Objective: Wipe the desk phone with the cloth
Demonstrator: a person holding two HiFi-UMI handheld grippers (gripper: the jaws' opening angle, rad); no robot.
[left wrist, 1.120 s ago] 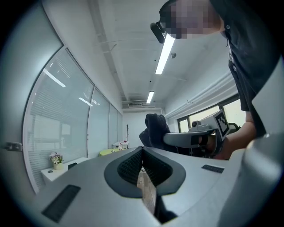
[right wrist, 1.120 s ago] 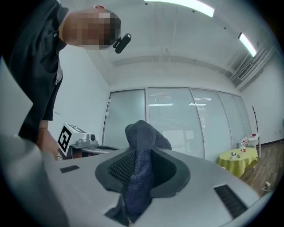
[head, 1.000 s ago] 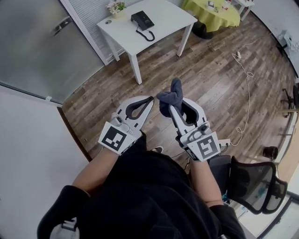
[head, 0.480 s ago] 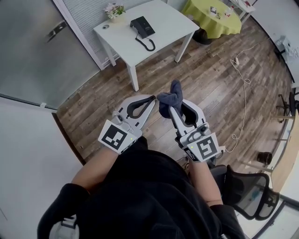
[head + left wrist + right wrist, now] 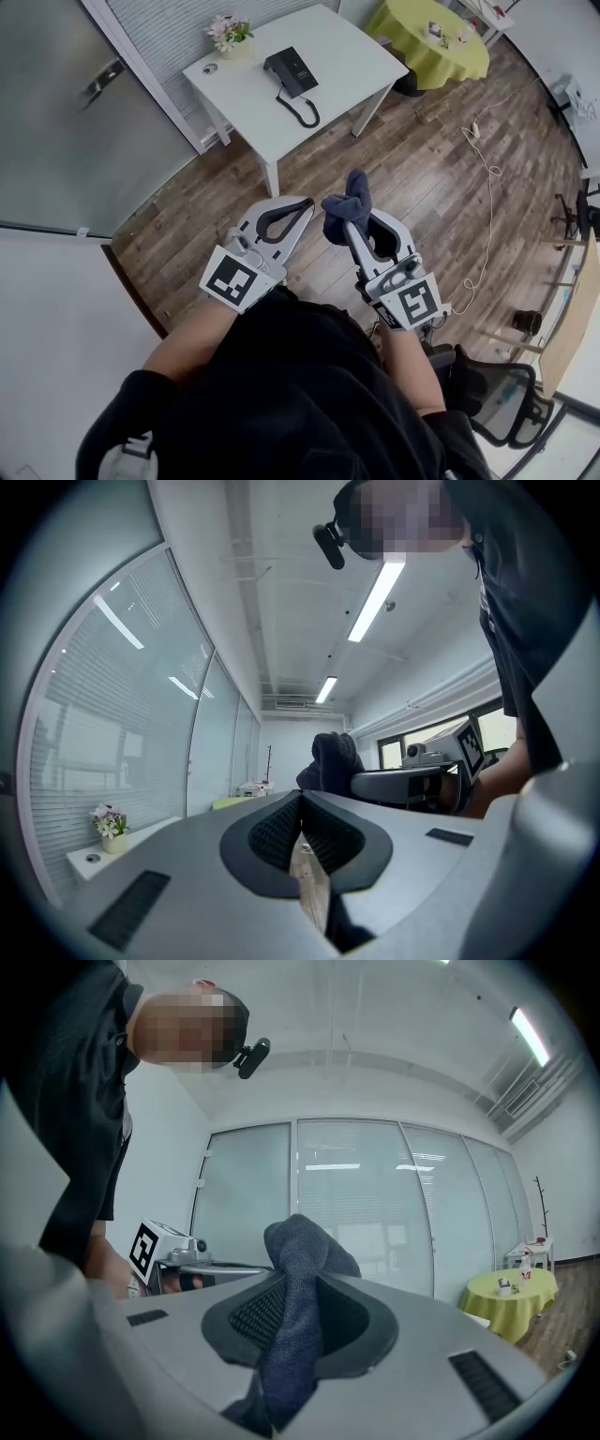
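We hold the dark woven cloth (image 5: 345, 201) between the fingers of our right gripper (image 5: 349, 225), with our left gripper (image 5: 302, 204) just beside it on the left. Well beyond both sets of fingertips, the black desk phone (image 5: 291, 68) sits on the white rectangular table (image 5: 349, 54), with the small flower pot (image 5: 228, 34) to its left.

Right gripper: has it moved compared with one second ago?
Yes. In the head view the right gripper, holding the cloth, is now closer to the white table ahead.

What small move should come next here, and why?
Probably step toward the white table and carry the right gripper forward: its jaws are shut on the cloth, but the desk phone lies far ahead, well apart from it.
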